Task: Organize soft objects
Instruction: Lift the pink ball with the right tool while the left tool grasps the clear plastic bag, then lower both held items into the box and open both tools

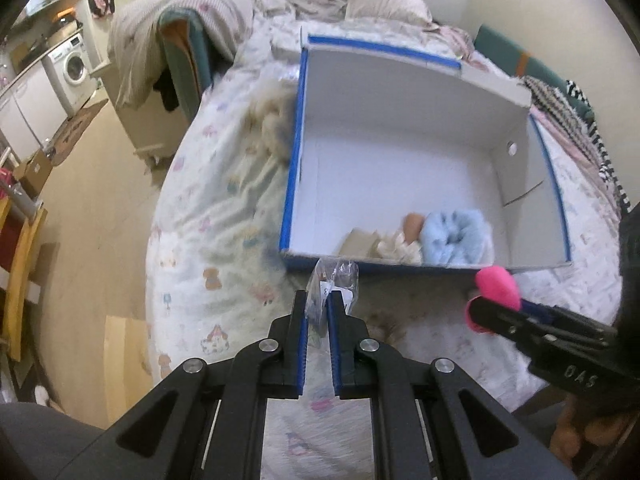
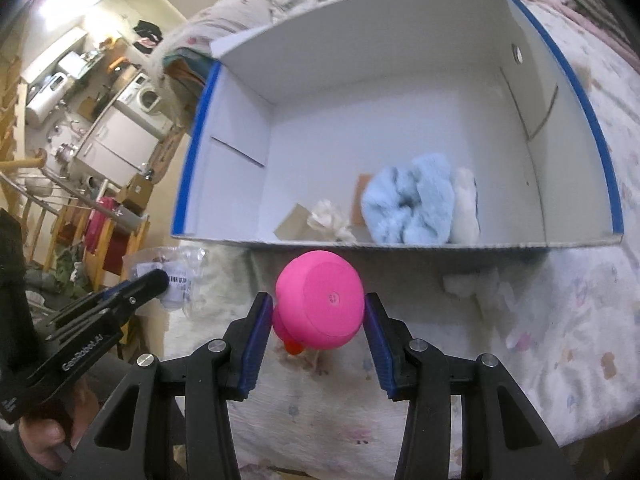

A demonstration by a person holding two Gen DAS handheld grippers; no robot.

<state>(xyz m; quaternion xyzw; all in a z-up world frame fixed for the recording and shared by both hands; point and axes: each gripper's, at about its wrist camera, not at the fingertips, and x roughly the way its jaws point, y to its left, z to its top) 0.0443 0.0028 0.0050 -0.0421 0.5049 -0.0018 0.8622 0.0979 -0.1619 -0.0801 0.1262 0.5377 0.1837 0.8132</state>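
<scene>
A white cardboard box with blue-taped rim [image 1: 294,152] [image 2: 192,152] lies open on the bed. Inside it lie a fluffy light-blue scrunchie [image 1: 454,236] [image 2: 412,200], a cream soft item [image 1: 400,246] [image 2: 330,218] and a small tan card [image 1: 358,242]. My left gripper [image 1: 318,300] [image 2: 160,278] is shut on a clear plastic bag [image 1: 334,280] [image 2: 176,276] just before the box's near wall. My right gripper [image 2: 318,306] [image 1: 476,310] is shut on a pink rubber duck [image 2: 320,304] [image 1: 498,284], held above the bed before the box.
The bed has a patterned white sheet [image 1: 224,208] with pillows and blankets [image 1: 384,0] at the far end. A fluffy beige toy [image 1: 272,120] lies left of the box. Crumpled white material [image 2: 476,286] lies right of the duck. A washing machine [image 1: 74,66] and wooden floor are at left.
</scene>
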